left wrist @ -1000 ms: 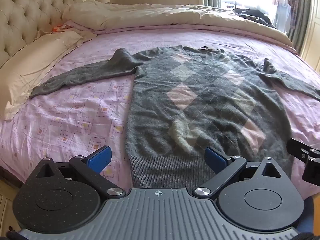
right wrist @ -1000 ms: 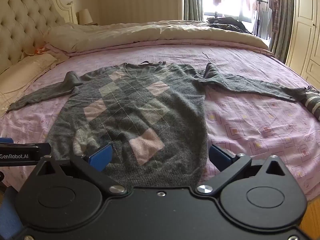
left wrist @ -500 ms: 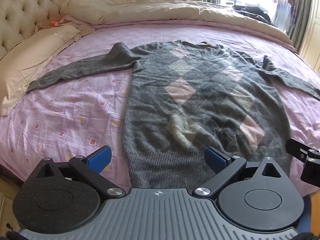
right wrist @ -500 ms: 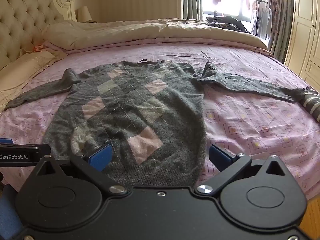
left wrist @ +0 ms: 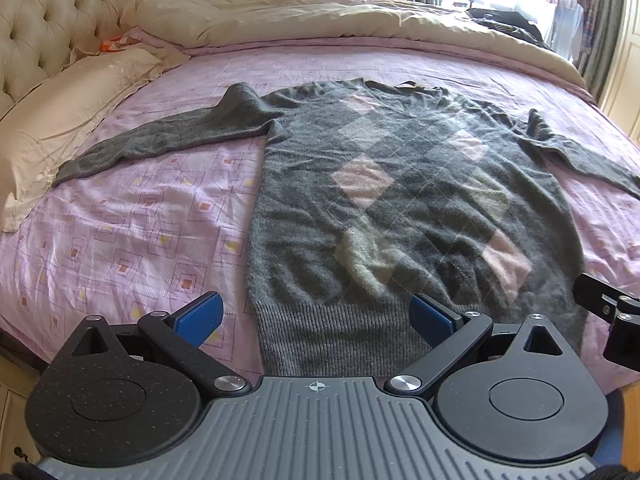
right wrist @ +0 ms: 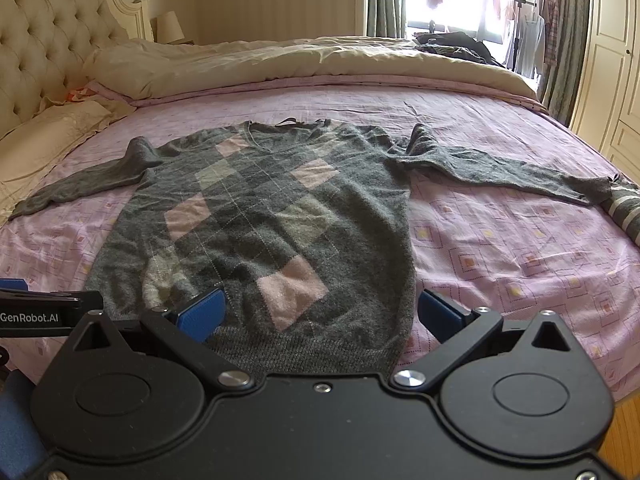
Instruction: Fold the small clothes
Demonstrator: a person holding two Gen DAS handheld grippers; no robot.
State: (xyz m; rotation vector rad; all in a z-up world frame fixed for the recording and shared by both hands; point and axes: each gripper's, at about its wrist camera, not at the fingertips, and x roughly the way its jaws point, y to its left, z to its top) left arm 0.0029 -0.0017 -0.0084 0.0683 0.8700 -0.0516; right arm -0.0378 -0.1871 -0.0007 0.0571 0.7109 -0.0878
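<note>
Change in view: against the pictures from a second ago, the sweater (left wrist: pixel 400 208) is seen from a little higher and farther back, with more bedsheet (left wrist: pixel 140 232) shown on the left side (a small shift, no more).
Sweater position: no displacement of the garment is noted across the pictures; it is laid flat, front up, on the bed, collar toward the far duvet (right wrist: pixel 300 60) and ribbed hem (left wrist: pixel 340 332) toward the tools.
Left tool (left wrist: pixel 316 316): released, its blue pads spread wide, held above the hem's left portion; nothing is gripped.
Right tool (right wrist: pixel 320 312): released likewise, poised over the hem's right corner; no cloth is held between the pads.
Meaning for the task: folding is judged not yet begun; both tools appear to be lined up along the hem, so a first grasp there, or at the sleeves, is probably being prepared.
Sweaters counted: one grey argyle sweater.
Sleeves counted: two, both stretched outward: the left sleeve (left wrist: pixel 160 144) toward the pillow (left wrist: pixel 68 112), the right sleeve (right wrist: pixel 512 172) toward the bed's far right edge.
Pink diamonds counted: four are made out on the front in the right wrist view (paler grey ones are mixed in).
Other garments: one striped piece (right wrist: pixel 626 212) is seen just beside the right cuff; whether they touch cannot be told.
Tools counted: two.
Pillows counted: one is clearly seen by the headboard (right wrist: pixel 52 48).
</note>
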